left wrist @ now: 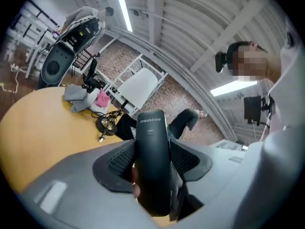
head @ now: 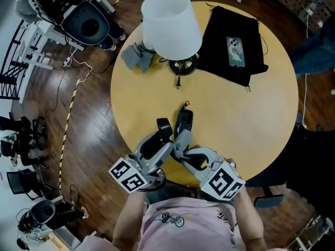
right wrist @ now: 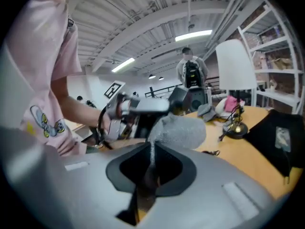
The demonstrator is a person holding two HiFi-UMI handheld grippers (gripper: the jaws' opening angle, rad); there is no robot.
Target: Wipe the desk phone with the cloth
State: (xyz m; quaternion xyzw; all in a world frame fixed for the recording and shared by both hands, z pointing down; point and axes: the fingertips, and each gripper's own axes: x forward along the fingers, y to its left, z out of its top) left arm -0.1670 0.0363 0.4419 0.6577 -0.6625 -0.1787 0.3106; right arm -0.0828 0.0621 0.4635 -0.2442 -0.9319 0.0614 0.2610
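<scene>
Left gripper [left wrist: 152,175], six o'clock in head view: fingers clamped on the black handset [left wrist: 152,142], its long axis twelve-to-six, held above the table [head: 235,119]. Right gripper [right wrist: 151,168] pinches the grey cloth [right wrist: 178,130], apparently touching the handset's three-o'clock side. Open tabletop ahead; lamp [head: 170,22] at twelve; table edge just beneath both grippers.

Bright ceiling strip lights, fisheye-warped edges, dim floor, soft close-up blur

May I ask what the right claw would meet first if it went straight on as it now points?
Beyond the cloth it grips, the right claw would probably meet the left claw and its black handset first; depth is unclear.
</scene>
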